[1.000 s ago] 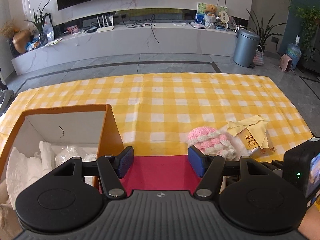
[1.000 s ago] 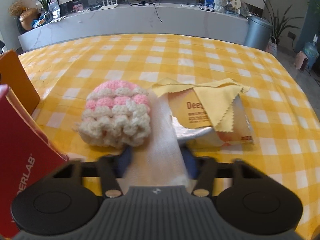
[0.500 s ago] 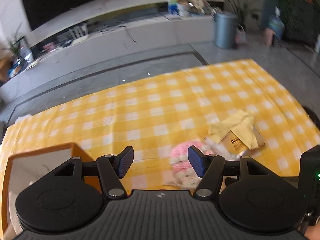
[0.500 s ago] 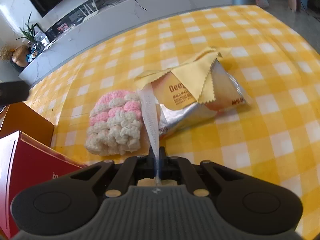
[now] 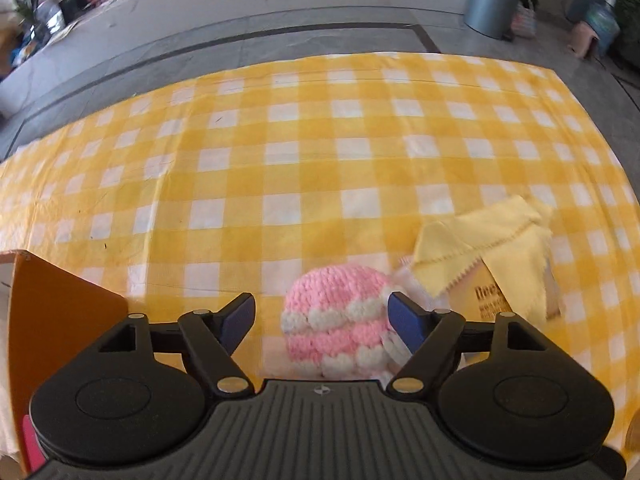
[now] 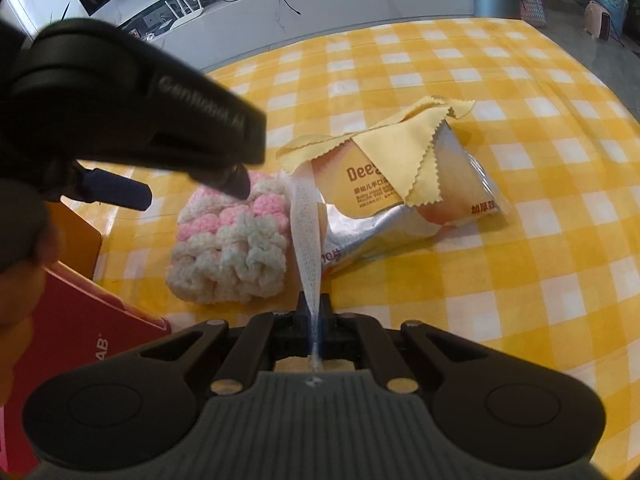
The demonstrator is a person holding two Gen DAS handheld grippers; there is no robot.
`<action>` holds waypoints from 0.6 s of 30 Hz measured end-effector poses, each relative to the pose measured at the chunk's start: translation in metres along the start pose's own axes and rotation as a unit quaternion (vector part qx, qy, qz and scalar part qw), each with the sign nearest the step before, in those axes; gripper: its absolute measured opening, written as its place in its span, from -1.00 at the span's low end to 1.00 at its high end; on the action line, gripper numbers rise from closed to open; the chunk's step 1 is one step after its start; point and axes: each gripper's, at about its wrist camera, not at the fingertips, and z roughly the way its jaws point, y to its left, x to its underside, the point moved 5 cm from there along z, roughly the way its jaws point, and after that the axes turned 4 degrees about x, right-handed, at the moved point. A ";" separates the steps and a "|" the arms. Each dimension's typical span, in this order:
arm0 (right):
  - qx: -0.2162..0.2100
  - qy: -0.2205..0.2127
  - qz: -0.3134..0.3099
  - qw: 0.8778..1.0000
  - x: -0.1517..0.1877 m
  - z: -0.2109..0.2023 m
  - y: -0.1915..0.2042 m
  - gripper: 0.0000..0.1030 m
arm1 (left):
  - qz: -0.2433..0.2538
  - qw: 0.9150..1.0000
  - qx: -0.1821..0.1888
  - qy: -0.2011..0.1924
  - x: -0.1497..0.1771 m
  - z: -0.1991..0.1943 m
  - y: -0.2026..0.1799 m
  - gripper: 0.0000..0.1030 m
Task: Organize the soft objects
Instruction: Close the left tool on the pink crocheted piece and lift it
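Yellow-checked tablecloth (image 5: pixel 320 152) | left tool (image 5: pixel 322 316) spread | right tool (image 6: pixel 315 312) pinching white gauze strip (image 6: pixel 306 232)

Crocheted piece (image 6: pixel 230 248): chunky yarn, rough, knobbly. Wipe (image 6: pixel 306 232): thin white mesh-textured fabric. Packet (image 6: pixel 404 208) at its 2 o'clock: glossy crinkled foil-plastic. Yellow cloth (image 6: pixel 404 148): matt, pinked edges. Tablecloth (image 6: pixel 500 280): smooth checked fabric. Gripper bodies: matt black plastic.

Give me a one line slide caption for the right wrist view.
Right gripper shut on a white wipe drawn from the wipe pack, beside the pink crochet piece.
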 end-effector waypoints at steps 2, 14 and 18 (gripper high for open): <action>-0.002 0.001 0.005 1.000 -0.001 0.001 -0.001 -1.00 | -0.010 1.000 0.003 0.025 0.000 0.010 0.004 0.75; -0.007 0.004 0.012 1.000 -0.002 0.003 -0.003 -1.00 | -0.142 0.983 0.092 0.070 -0.002 0.038 0.025 0.79; -0.009 0.005 0.013 1.000 -0.003 0.004 -0.006 -1.00 | -0.119 0.986 0.084 0.081 -0.002 0.042 0.010 0.85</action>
